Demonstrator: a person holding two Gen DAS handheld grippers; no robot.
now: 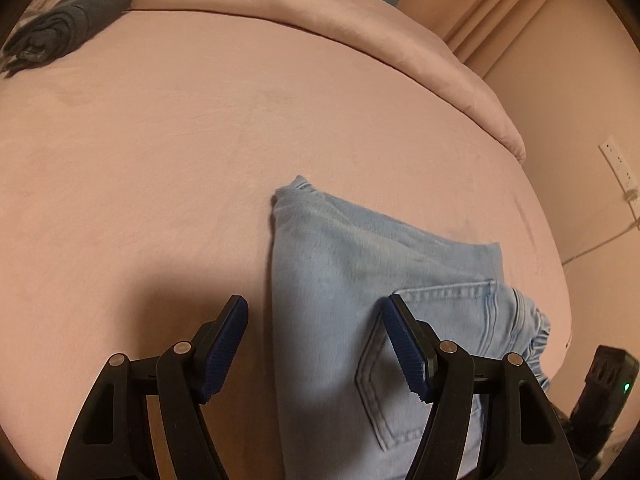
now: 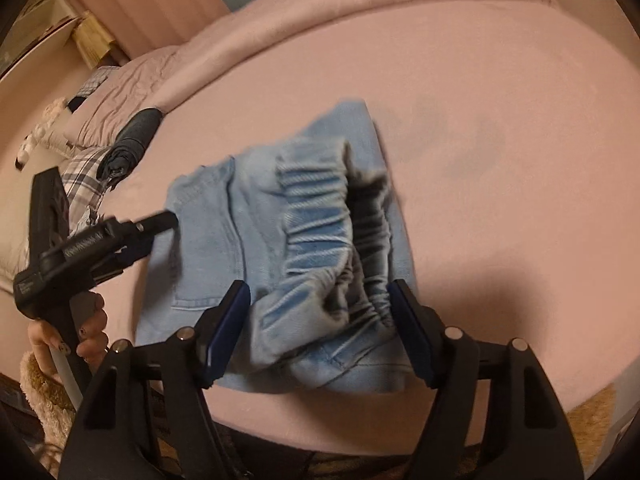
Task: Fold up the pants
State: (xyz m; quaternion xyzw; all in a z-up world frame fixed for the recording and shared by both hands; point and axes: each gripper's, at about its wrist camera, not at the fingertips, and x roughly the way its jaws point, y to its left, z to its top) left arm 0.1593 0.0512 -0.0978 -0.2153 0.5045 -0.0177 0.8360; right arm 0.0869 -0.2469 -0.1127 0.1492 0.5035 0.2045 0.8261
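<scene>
Light blue jeans (image 1: 340, 264) lie folded into a compact bundle on the pink bed (image 1: 160, 140). In the left wrist view a back pocket (image 1: 452, 320) faces up. My left gripper (image 1: 316, 344) is open and empty, just above the bundle's left edge. In the right wrist view the jeans (image 2: 208, 240) show their elastic waistband (image 2: 320, 232) on top. My right gripper (image 2: 320, 332) is open and empty, its jaws wide on either side of the waistband. The left gripper (image 2: 160, 222) also shows there, at the bundle's left side.
A dark folded garment (image 1: 68, 24) lies at the far left of the bed, also seen in the right wrist view (image 2: 128, 144). A rolled pink blanket (image 1: 320, 16) borders the far edge. Plaid cloth (image 2: 84, 184) and pillows lie left. A wall outlet (image 1: 618, 164) is at right.
</scene>
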